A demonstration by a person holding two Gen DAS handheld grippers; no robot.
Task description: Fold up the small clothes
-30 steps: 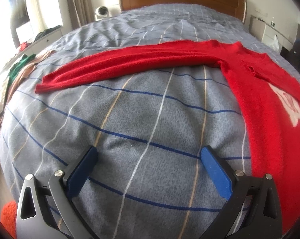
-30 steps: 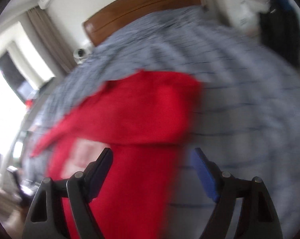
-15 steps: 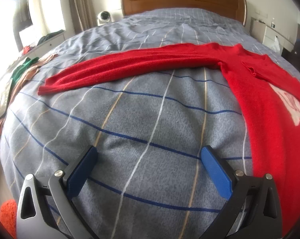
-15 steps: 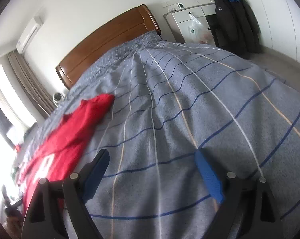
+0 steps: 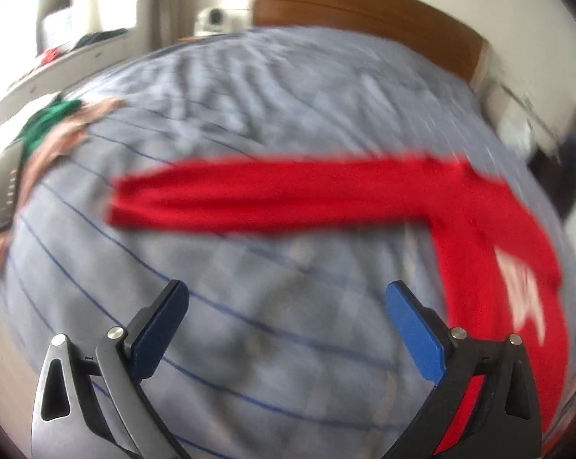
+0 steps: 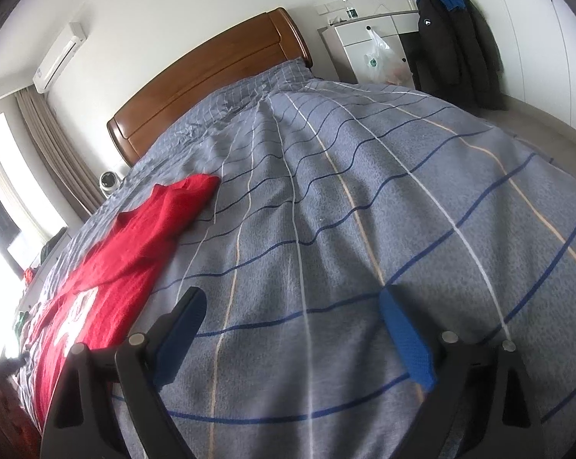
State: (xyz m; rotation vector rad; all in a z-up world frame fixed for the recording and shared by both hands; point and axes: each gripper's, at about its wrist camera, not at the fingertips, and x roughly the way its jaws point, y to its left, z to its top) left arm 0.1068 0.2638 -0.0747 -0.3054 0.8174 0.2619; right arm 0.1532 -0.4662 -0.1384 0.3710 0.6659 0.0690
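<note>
Here my left gripper hangs over the bed, jaws wide apart with nothing between them. The left view is smeared with blur. The red sweater lies flat on the grey checked cover, one sleeve stretched straight out toward the left edge, the body running down along the right side past my right-hand blue pad. A white print shows on its chest, too blurred to read. At the bed's left edge lie a green cloth, a pinkish cloth and a dark flat thing I cannot make out.

My right gripper is over bare cover, jaws likewise spread and empty. In its view the sweater lies well to the left, its top toward the wooden headboard. A dark jacket hangs by the white cabinet beyond the bed.
</note>
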